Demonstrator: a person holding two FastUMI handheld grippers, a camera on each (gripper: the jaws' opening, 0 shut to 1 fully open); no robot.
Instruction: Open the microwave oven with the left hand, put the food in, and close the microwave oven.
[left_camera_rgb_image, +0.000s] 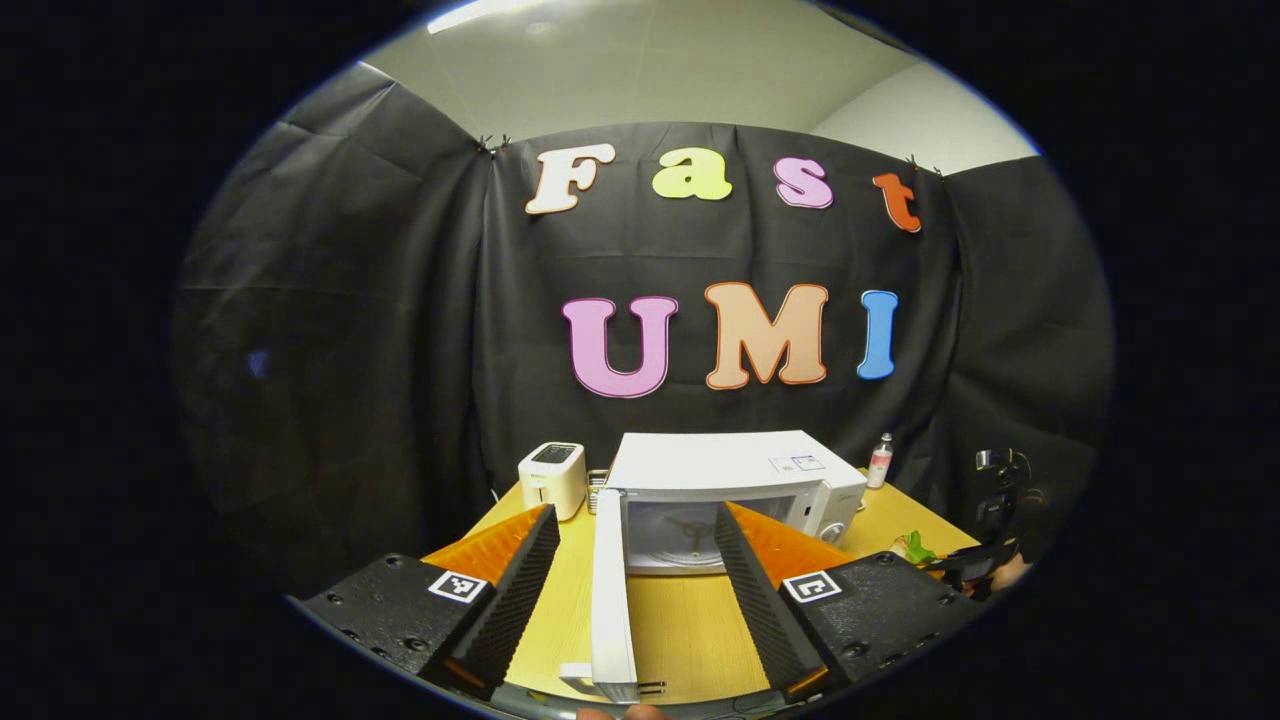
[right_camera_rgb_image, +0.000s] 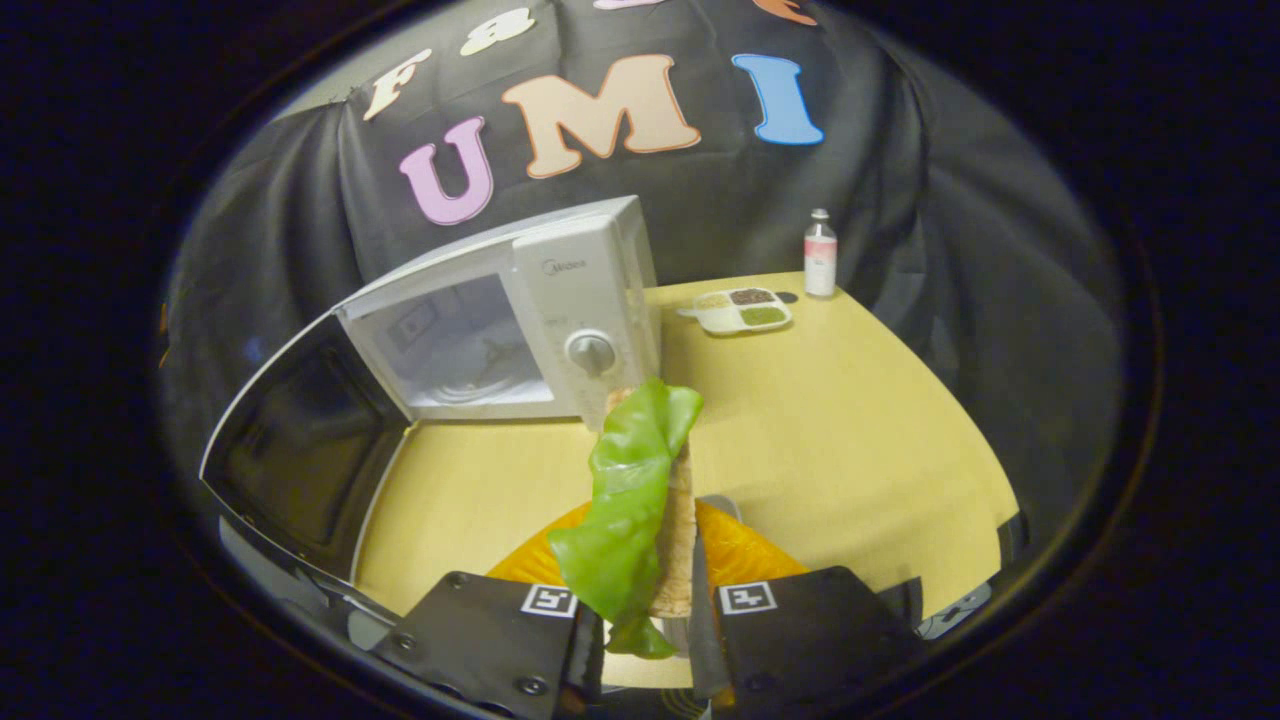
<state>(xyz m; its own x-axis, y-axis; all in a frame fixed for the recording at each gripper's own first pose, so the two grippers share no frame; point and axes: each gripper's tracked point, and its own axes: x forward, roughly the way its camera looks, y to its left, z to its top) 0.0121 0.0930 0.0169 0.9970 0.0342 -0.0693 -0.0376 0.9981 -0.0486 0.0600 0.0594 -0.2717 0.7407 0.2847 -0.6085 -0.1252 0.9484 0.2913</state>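
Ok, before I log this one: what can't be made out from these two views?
- Left gripper view: the door handle is cut off at the bottom edge, so contact with the left gripper can't be judged.
- Left gripper view: the right gripper is small, dark and at the edge.
- Right gripper view: the green leaf covers the flat food, hiding what it is.
- Right gripper view: contents of the divided tray are too small to identify.

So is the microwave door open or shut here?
Open. The door is swung wide off the microwave, baring the cavity and its turntable; in the left gripper view it stands edge-on between the fingers.
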